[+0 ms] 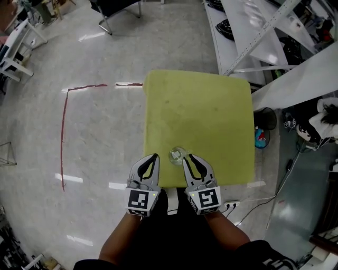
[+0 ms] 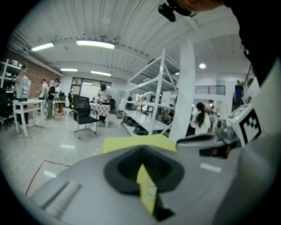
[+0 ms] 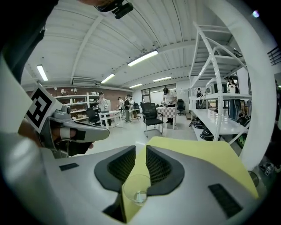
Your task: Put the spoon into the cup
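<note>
Right hand-held gripper jaws narrowly apart, gripping nothing; clear cup shows through the gap, pads off it; left hand-held gripper closed, empty; cup stands near yellow counter front edge, between both tips.

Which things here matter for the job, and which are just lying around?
Job: clear cup, yellow table, left tool, right tool. No spoon visible.
Lying about: office chair, white shelving, red floor tape, power strip.
</note>
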